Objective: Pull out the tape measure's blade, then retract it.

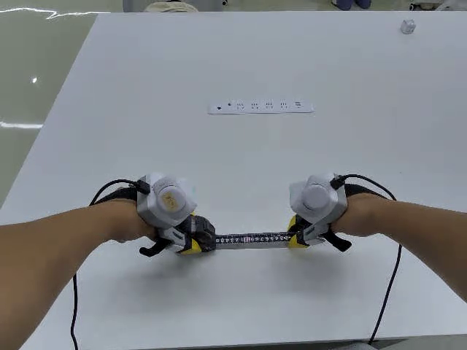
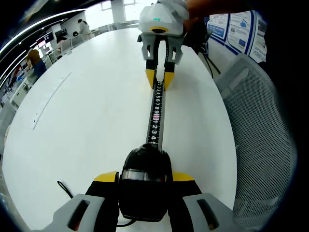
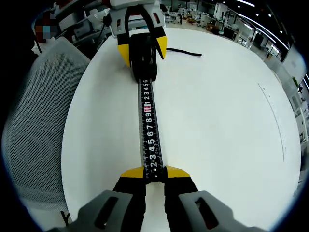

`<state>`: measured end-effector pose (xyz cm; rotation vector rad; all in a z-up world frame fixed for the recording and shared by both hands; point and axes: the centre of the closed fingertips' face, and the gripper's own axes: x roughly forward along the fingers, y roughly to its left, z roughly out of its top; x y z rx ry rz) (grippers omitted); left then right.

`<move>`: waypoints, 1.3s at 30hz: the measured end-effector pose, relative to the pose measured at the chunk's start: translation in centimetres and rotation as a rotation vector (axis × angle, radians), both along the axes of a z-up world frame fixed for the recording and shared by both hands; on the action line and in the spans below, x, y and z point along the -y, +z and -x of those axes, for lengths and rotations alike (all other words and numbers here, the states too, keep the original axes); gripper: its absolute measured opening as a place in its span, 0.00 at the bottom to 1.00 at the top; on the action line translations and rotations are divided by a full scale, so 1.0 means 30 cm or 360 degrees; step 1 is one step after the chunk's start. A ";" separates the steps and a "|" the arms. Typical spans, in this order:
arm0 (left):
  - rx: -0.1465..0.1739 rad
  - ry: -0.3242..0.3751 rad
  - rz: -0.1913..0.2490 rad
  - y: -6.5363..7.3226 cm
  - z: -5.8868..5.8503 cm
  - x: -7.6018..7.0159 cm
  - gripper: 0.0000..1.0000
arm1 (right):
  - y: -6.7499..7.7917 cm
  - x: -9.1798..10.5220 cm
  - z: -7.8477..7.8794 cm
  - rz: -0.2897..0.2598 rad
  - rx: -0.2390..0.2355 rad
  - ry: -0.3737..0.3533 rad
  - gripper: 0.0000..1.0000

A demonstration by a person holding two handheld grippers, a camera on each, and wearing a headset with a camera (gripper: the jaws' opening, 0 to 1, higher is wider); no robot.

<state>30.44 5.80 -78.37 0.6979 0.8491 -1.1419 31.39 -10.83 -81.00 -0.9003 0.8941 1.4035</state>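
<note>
The black tape measure case (image 2: pixel 145 181) sits clamped between the yellow-tipped fingers of my left gripper (image 2: pixel 145 178), low over the white table (image 1: pixel 241 65). Its numbered blade (image 1: pixel 252 238) runs out straight to my right gripper (image 1: pixel 298 239), which is shut on the blade's end. In the right gripper view the blade (image 3: pixel 148 130) stretches from my own fingertips (image 3: pixel 175 172) to the case (image 3: pixel 143 52) held in the left gripper (image 3: pixel 142 48). The left gripper view shows the blade (image 2: pixel 156 113) reaching the right gripper (image 2: pixel 159 79). In the head view the left gripper (image 1: pixel 191 240) sits near the table's front edge.
A white power strip (image 1: pixel 260 107) lies across the table's middle, well beyond the grippers. A small clear object (image 1: pixel 408 27) stands at the far right corner. A grey mesh chair (image 3: pixel 38 121) is by the table's near edge. Cables (image 1: pixel 75 292) trail off both grippers.
</note>
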 end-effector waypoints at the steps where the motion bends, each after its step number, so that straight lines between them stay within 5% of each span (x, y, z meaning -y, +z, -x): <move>1: -0.0001 -0.0001 0.0000 0.001 0.000 0.000 0.36 | 0.000 0.002 0.000 0.0004 0.0001 0.0000 0.13; 39: 0.0000 0.0008 0.0001 0.004 0.002 -0.002 0.36 | 0.001 0.071 -0.012 0.0034 0.0015 -0.0025 0.13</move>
